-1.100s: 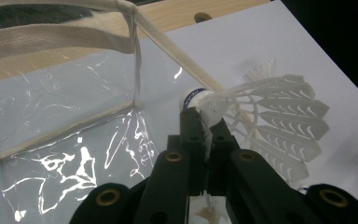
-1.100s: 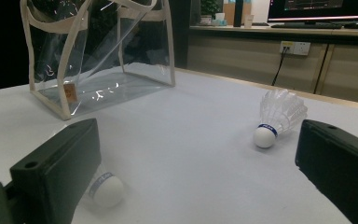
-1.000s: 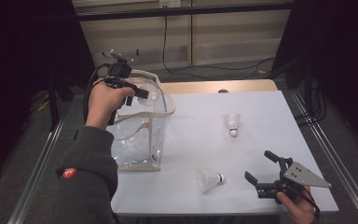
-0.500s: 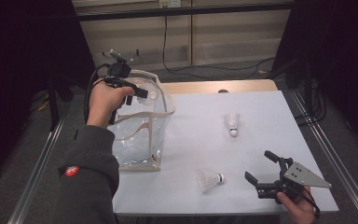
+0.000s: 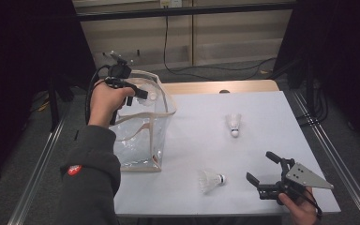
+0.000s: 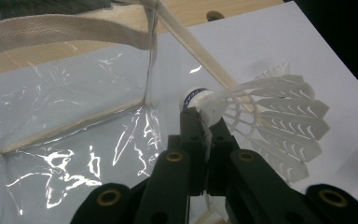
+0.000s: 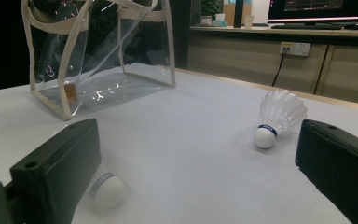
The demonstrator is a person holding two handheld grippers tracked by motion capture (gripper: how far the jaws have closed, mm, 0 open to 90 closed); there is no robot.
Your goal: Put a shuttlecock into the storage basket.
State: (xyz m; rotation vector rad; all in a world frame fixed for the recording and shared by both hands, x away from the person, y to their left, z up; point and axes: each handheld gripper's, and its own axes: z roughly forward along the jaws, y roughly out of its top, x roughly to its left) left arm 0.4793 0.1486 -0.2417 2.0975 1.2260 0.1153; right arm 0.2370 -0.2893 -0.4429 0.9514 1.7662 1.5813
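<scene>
Clear plastic: the bag (image 5: 143,136) with cream webbing trim is standing upright at the left edge of the table, its mouth open upward.
Held thing: the left gripper (image 5: 133,91) is pinching a white shuttlecock (image 6: 261,116) by the stem just behind its cork, jaws nearly together on it.
Key relation: that shuttlecock is hanging over the bag's mouth, close to the cream handle strap (image 6: 200,51); the bag's floor is lying straight below, so a release here should probably drop it inside.
Long axis: the held shuttlecock is lying roughly level, cork toward the bag's interior, feather skirt flaring out to the right in the left gripper view.
Other tool: the right gripper (image 5: 265,171) is resting low at the near right corner, jaws standing wide and holding nothing.
Nearer arm: the near shuttlecock (image 5: 211,181) is lying on its side just left of the right gripper; the far shuttlecock (image 5: 234,124) is sitting mid-table, well apart from the bag.
Surface: the white table top (image 5: 272,108) is lying matte and flat.
Room: dark curtains are hanging at both sides, with a pale wall and cables behind.
</scene>
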